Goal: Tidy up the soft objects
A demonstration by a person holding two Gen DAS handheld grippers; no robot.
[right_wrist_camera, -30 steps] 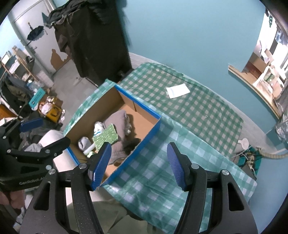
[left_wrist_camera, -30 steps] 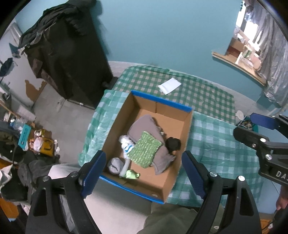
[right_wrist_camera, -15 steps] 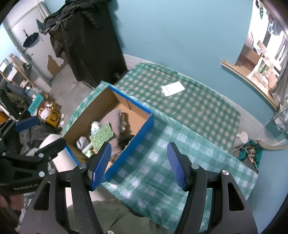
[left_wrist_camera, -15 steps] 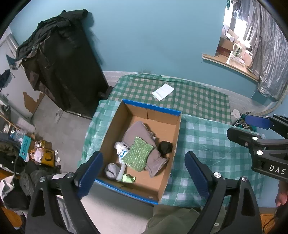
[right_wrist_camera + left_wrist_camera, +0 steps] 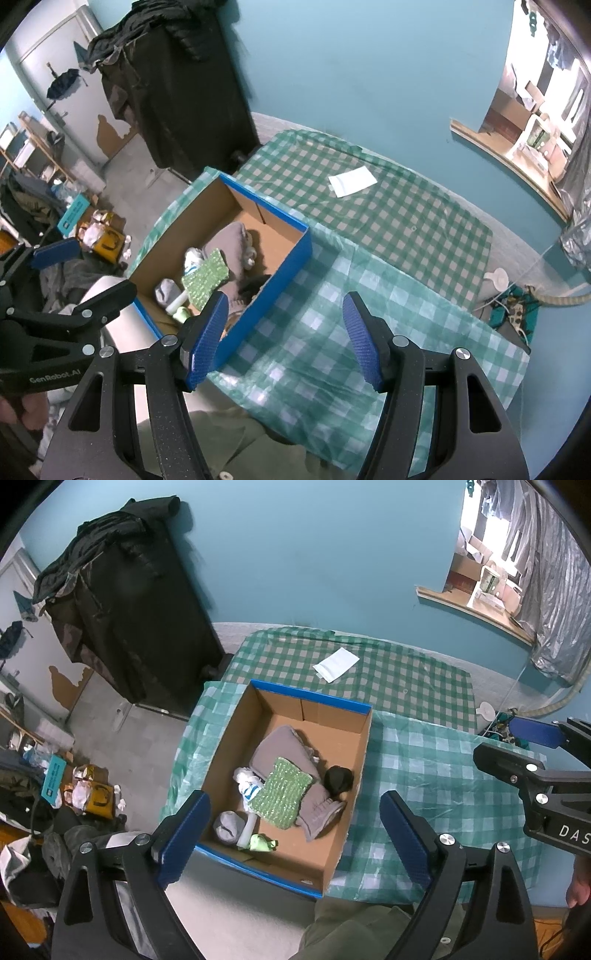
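Lettering "DAS" shows on the right gripper at right of the left view, "GenRobot.AI" on the left gripper. Both spread, empty, the left just widened. Soft objects lie in the blue-rimmed cardboard box, centre frame.

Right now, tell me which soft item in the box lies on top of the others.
The green knitted cloth: it lies across the folded grey garment, unlike the others.

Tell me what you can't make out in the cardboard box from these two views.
- Right wrist view: near wall of the cardboard box hides the black item.
- Left wrist view: green knitted cloth covers part of the grey garment.
- Small light-green item: too small to identify.
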